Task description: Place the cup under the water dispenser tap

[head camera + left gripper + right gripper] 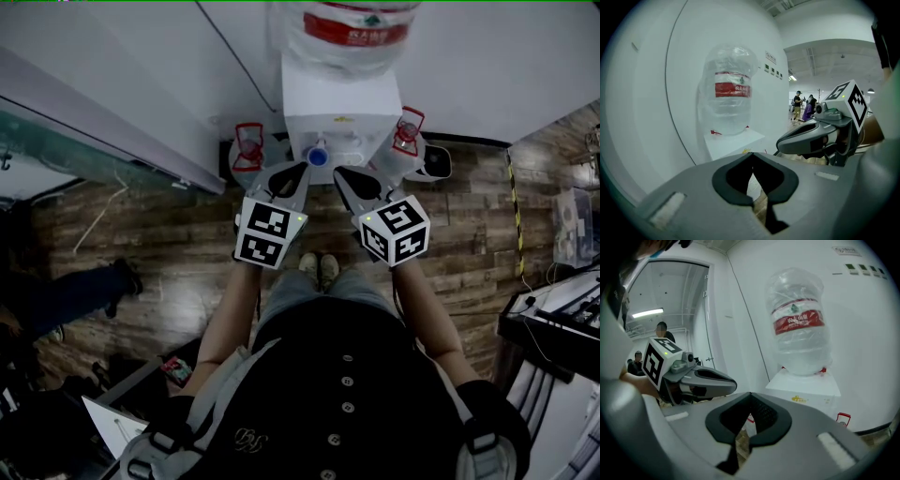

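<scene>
A white water dispenser [337, 112] with a clear bottle [352, 28] on top stands against the wall. A small blue round thing [319, 156], perhaps the cup, shows at the dispenser's front; I cannot tell more. My left gripper [302, 167] and right gripper [339, 172] hover side by side just before it, jaws pointing at the dispenser. Both are shut with nothing between the jaws. In the left gripper view the left gripper [752, 154] faces the dispenser [733, 145] and bottle [729, 91]. The right gripper view shows the right gripper [750, 394] before the dispenser [806, 385].
Red wire frames [247, 145] [409, 129] flank the dispenser, with a black-and-white object [433, 164] to its right. The floor is dark wood. A glass partition [84, 150] runs at the left and equipment [553, 319] stands at the right. People [801, 105] stand far off.
</scene>
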### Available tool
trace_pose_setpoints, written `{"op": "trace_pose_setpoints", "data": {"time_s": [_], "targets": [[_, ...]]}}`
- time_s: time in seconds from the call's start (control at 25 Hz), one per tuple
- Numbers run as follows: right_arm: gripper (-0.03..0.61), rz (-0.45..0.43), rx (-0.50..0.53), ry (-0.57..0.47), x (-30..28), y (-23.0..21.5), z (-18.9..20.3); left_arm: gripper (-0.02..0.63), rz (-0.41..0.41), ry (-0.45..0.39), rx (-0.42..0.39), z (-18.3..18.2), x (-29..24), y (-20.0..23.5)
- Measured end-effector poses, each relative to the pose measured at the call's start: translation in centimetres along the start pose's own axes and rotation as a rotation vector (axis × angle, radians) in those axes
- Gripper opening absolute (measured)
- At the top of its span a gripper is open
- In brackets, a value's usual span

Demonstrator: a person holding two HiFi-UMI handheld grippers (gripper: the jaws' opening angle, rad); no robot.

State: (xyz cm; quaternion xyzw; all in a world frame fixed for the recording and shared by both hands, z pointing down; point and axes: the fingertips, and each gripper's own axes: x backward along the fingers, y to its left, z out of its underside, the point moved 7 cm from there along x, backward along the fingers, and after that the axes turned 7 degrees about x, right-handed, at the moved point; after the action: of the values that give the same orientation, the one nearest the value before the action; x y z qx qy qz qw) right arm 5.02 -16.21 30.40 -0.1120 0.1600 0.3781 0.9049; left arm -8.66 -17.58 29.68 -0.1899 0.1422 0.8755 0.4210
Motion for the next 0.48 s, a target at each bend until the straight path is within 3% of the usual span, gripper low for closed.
{"op": "trace_pose_setpoints", "data": {"time_s": [0.48], "targets": [[0.0,0.005,0.011,-0.031,1.6,1.7,0.2,0.005,0.067,-0.053,0.093,1.1,1.7,-1.3]]}}
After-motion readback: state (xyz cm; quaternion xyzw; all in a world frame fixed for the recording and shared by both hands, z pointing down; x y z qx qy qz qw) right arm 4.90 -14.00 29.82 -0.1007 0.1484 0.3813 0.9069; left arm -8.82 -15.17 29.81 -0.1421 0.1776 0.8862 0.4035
